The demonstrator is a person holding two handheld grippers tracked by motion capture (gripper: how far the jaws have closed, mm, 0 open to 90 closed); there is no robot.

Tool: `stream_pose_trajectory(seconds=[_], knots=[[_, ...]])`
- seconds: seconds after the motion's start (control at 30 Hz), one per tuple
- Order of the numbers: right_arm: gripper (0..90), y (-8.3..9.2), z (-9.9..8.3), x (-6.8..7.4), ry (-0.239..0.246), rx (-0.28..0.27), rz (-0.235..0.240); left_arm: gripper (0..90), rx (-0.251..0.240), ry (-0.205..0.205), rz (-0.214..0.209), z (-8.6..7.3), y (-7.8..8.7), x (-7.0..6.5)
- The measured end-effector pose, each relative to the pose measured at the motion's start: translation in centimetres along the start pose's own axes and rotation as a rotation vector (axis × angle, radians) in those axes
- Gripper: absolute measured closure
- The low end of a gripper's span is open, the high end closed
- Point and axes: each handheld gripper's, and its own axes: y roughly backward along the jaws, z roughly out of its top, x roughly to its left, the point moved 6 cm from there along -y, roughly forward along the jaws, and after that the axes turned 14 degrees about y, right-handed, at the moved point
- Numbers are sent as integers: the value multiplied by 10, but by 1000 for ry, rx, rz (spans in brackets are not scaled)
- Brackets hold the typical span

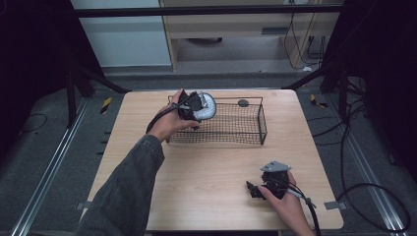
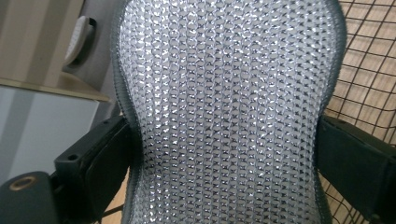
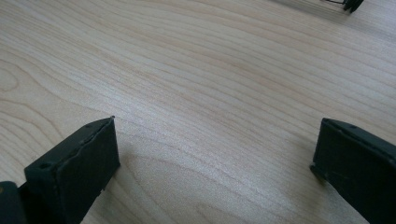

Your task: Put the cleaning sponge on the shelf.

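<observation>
- My left gripper [image 1: 195, 107] sits in the upper middle of the high view, at the left end of the wire basket [image 1: 246, 140], and it has hold of a silvery mesh pad [image 1: 207, 106] with a grey stitched edge.
- In the left gripper view the pad [image 2: 229, 112] runs up the centre of the frame, pinched at its narrow waist; my two black jaws press in on it from the lower left and lower right, closed as far as the pad allows.
- The pad is held up over the basket's left end, above or just at the rim; I cannot tell whether any part of it touches the wire.
- As I judge it, the pick-up is done and the carry has reached the basket. What is left is to lower the pad inside and let go.
- A small dark round thing [image 1: 243, 103] lies at the basket's far rim; whether it is in the basket or behind it I cannot tell.
- My right gripper [image 1: 256, 189] rests low at the lower right of the high view, on the wooden table [image 1: 206, 172]. In the right gripper view its jaws stand wide apart with only bare wood between them, holding nothing.
</observation>
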Motion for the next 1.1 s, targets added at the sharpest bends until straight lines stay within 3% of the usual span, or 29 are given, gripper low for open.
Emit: stream_pose_trajectory(seconds=[0.07, 0.33, 1.1], knots=[[5, 0, 0, 0, 1, 1, -1, 34, 3, 32, -22, -2, -2, 0], [5, 0, 0, 0, 0, 0, 0, 39, -4, 61, -43, -5, -1, -1], [5, 0, 0, 0, 0, 0, 0, 53, -34, 88, -61, -7, 13, -2]])
